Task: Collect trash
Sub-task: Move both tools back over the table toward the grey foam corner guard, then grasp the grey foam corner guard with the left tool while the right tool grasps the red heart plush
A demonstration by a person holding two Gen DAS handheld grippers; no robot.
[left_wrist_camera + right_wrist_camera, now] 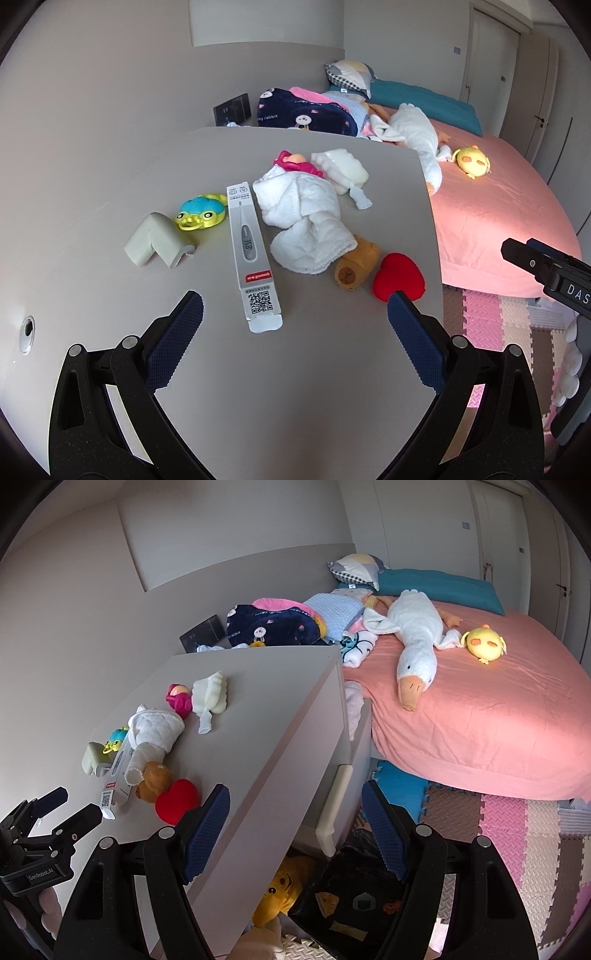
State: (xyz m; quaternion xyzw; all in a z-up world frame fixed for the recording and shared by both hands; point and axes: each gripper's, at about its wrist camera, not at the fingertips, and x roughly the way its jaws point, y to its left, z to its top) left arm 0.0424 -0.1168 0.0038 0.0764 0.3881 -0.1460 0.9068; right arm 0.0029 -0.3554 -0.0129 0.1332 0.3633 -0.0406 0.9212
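A long grey thermometer box [252, 254] with an open end flap lies on the grey dresser top [110, 206]. My left gripper [294, 308] hovers just in front of it, open and empty, with the box's flap end between the lines of its fingers. In the right wrist view the same box [110, 794] lies at the far left, with the left gripper [78, 804] beside it. My right gripper [293, 794] is open and empty over the dresser's front right edge. Below it a black bag [354, 893] sits on the floor.
On the dresser lie a white cloth [303, 218], a red heart [399, 275], a brown plush [356, 266], a grey corner guard [159, 240], a blue-yellow toy [201, 212] and a pink pacifier [295, 162]. A pink bed [480, 720] with plush toys stands to the right, with foam mats [517, 830] below.
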